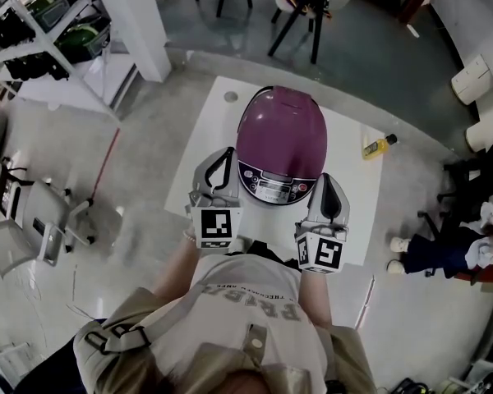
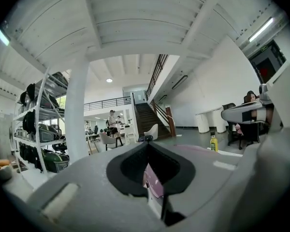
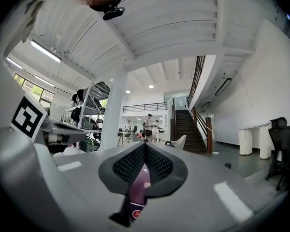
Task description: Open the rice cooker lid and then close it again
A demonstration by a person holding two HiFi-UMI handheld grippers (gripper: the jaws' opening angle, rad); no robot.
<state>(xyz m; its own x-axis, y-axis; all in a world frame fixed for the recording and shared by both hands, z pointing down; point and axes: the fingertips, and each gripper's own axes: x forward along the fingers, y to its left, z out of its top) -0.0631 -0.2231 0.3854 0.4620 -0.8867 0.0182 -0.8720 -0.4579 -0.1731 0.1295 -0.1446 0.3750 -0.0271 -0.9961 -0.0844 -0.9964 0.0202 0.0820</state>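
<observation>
You're holding both grippers level at the front of the rice cooker (image 1: 281,142), which is sitting in the middle of the white surface (image 1: 210,130) with its control panel facing you. Its purple lid (image 1: 281,128) is lying down, closed.

Your left gripper (image 1: 227,151) is hanging just beside the cooker's left front, and your right gripper (image 1: 329,179) is hanging just beside its right front; whether either one is touching the body, I can't tell.

In the left gripper view the fingers (image 2: 130,167) are pressing together at the tips and gripping nothing, with a sliver of the pink lid showing below them. In the right gripper view the fingers (image 3: 128,166) are likewise meeting, empty, with the purple shell peeking through beneath.

A yellow bottle (image 1: 379,146) is lying well apart on the surface, off to your right.
</observation>
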